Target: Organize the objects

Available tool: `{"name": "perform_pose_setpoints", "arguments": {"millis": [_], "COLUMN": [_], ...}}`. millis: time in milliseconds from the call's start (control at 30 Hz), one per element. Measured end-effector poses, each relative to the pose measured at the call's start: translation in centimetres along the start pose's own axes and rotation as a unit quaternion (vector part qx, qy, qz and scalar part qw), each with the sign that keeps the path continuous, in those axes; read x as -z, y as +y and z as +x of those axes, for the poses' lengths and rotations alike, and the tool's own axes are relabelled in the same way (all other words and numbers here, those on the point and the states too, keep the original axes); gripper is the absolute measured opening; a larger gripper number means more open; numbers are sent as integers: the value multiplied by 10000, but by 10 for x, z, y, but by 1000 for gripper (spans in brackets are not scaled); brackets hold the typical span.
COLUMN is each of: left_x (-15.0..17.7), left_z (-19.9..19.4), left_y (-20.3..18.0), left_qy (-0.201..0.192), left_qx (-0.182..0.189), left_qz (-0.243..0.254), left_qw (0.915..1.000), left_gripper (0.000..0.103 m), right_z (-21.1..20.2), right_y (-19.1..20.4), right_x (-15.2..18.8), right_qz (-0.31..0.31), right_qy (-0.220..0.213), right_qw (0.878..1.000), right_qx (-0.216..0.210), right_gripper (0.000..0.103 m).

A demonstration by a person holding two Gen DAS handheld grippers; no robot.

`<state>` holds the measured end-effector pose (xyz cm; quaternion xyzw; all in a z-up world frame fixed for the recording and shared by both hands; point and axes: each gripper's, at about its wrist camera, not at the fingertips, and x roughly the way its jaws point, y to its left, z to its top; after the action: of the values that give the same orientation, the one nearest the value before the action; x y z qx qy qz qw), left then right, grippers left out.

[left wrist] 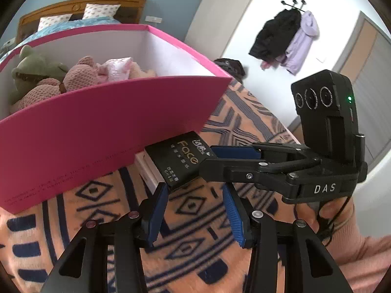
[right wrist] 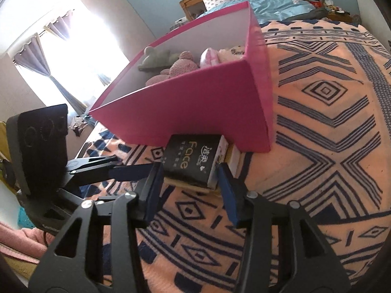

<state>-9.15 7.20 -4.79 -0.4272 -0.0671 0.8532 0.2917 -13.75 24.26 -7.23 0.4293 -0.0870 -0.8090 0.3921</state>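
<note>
A black tissue pack marked "Face" (left wrist: 181, 162) lies on the patterned blanket right in front of the pink box (left wrist: 97, 131); it also shows in the right wrist view (right wrist: 193, 161). My right gripper (right wrist: 189, 183) has its blue pads on both sides of the pack and appears shut on it; it reaches in from the right in the left wrist view (left wrist: 220, 161). My left gripper (left wrist: 195, 210) is open and empty just short of the pack; it enters from the left in the right wrist view (right wrist: 127, 171). The pink box (right wrist: 195, 102) holds plush toys (left wrist: 48, 78).
The orange and navy patterned blanket (right wrist: 330, 146) covers the surface. A white flat item (right wrist: 234, 158) lies under the pack by the box. A bed with blue bedding (right wrist: 273, 5) stands behind. Coats hang on a wall rack (left wrist: 288, 39).
</note>
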Motion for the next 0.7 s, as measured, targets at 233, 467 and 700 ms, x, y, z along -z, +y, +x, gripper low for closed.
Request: {"name": "perform_pose_setpoints", "arguments": {"millis": [233, 467, 700], "left_x": [29, 53, 25], "left_z": [-20, -26, -28], "left_y": [-7, -5, 1], "left_qy": [173, 428, 128], "left_qx": [127, 98, -278], "left_qz": [163, 35, -132], "left_qw": [9996, 9990, 9994], "left_gripper": [46, 46, 49], "right_z": [-9, -4, -18], "right_y": [21, 35, 20], "right_x": [23, 48, 36], "right_qz": [-282, -510, -205], "right_qy": [266, 729, 283], "right_qw": [9989, 9949, 9992], "right_qx": [-248, -476, -201], "right_gripper": [49, 49, 49]}}
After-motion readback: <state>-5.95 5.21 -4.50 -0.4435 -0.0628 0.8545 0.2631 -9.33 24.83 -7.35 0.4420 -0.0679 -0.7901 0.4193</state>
